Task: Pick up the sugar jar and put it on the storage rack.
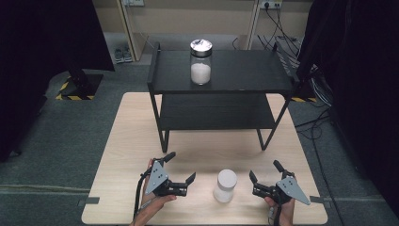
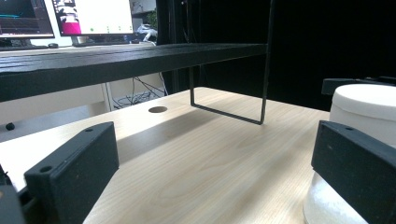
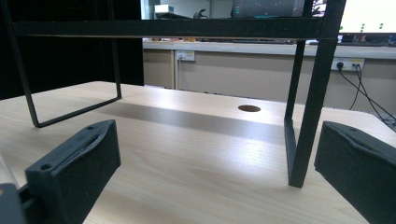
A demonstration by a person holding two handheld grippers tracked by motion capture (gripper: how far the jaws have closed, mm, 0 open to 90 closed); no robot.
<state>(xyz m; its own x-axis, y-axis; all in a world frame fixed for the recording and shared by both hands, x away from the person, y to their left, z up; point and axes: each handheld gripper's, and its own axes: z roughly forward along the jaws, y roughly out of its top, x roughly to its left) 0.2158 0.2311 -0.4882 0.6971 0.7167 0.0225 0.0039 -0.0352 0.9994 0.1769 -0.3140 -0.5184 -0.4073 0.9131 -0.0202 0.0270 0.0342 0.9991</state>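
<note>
Near the tabletop's front edge, between the spread-jawed left gripper (image 1: 181,172) and right gripper (image 1: 265,174), a white lidded jar (image 1: 225,185) is seen, judged light, rigid and smooth, best clasped across its body below the lid.

Black, white and pale wood around the black shelf rack

The shelf rack (image 1: 221,70) is matt black, boards and thin legs alike; the table (image 1: 197,150) under it is pale beige wood with fine grain and one dark round hole behind the rack's leg. On the rack's top board stands a clear glass jar (image 1: 201,62) with a shiny silver lid and white powder in its lower half. In front of the rack a white jar (image 1: 225,185) with a white lid stands between the black left gripper (image 1: 180,173) and black right gripper (image 1: 264,176), each topped by a grey plate. The floor around is grey carpet, with yellow-and-black striped tape (image 1: 70,96) left of the rack.
</note>
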